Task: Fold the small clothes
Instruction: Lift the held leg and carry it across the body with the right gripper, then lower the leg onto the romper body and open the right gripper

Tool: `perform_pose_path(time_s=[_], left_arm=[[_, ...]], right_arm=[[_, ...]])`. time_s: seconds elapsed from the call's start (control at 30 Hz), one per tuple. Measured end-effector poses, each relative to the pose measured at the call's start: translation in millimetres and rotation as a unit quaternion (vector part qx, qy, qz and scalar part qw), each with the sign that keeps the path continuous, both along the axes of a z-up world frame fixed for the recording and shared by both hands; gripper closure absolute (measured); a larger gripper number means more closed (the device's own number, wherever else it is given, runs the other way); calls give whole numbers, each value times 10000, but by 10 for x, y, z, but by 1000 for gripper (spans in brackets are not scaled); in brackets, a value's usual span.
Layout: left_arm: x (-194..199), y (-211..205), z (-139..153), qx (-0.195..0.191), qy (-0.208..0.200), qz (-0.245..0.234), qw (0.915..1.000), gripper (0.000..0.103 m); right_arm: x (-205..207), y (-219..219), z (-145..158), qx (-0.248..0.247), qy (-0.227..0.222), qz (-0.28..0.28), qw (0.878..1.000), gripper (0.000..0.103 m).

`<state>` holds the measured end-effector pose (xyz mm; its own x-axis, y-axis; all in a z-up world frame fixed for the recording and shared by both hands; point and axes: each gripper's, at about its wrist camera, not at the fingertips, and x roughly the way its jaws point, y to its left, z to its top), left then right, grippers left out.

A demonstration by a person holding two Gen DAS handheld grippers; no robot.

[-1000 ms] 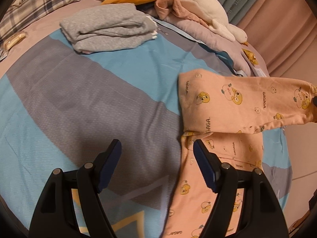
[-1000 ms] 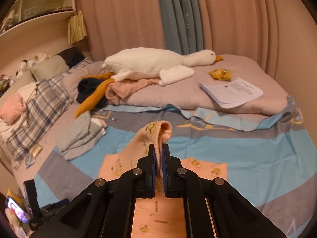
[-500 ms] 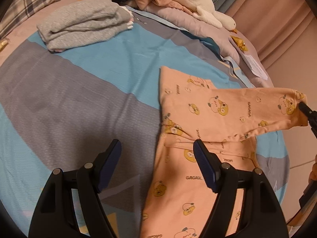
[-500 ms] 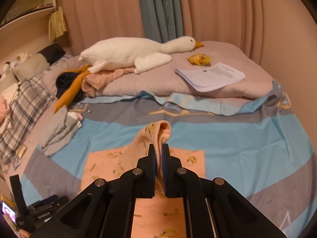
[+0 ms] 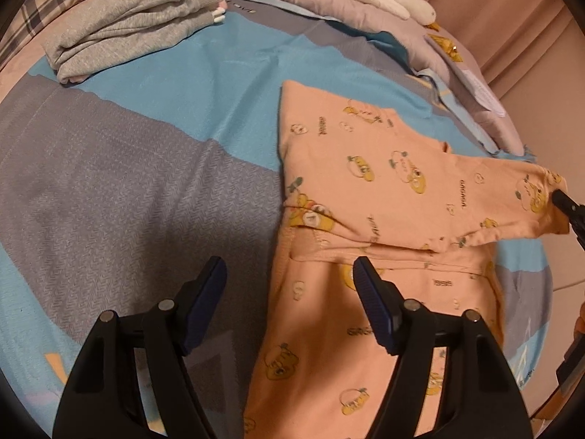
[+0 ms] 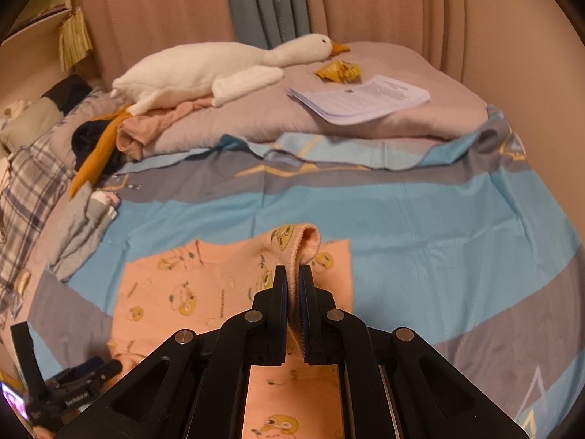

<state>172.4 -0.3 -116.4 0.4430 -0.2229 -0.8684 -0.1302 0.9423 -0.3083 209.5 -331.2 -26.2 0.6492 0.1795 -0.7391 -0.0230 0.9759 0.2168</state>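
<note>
A small peach garment [image 5: 365, 168] printed with yellow cartoon bears is lying on a bed [image 5: 146, 128] covered by a blue and grey sheet. Part of it is lying flat while one long section is being drawn across the rest toward the right of the left wrist view, its cuffed end lifted off the sheet.

The right tongs [image 6: 291, 285] are clenching that cuff; in the right wrist view the ribbed edge [image 6: 305, 241] is curling up above the pinched pads. In the left wrist view only the black tip of the right tongs is showing, at the right edge, touching the end of the stretched section.

The left tongs [image 5: 290, 292] are hanging over the garment's near left edge with their jaws apart and closing. The right pad [image 5: 369, 300] is sitting over peach fabric, the left one over grey sheet, and neither is pressing on the cloth.

A folded grey garment [image 5: 128, 25] is lying well apart on the far left of the bed. Behind it, a white plush goose [image 6: 219, 69] is stretching along a mauve duvet [image 6: 420, 117], with a stack of printed papers [image 6: 358, 98] and a crumpled yellow wrapper [image 6: 338, 71] near its head. Orange, dark and pink clothes [image 6: 109, 139] are heaped beside the goose's tail.
</note>
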Motion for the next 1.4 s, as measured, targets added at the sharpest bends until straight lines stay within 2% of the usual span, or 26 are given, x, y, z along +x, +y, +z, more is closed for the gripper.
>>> perform_pose_path(time_s=[0.13,0.37,1.4], left_arm=[[42,28,-68,55,6,96,9999,37],[63,38,-87,166,-86,171,9997,37],[122,223,-96,-67,-67,420,9991,37]], right_arm=[[10,-58,-94,3,129,-67,9999,96],[30,-135,-232,36,308,-148,9994,96],[102,-359,-984,226,1239,-446,9910,96]])
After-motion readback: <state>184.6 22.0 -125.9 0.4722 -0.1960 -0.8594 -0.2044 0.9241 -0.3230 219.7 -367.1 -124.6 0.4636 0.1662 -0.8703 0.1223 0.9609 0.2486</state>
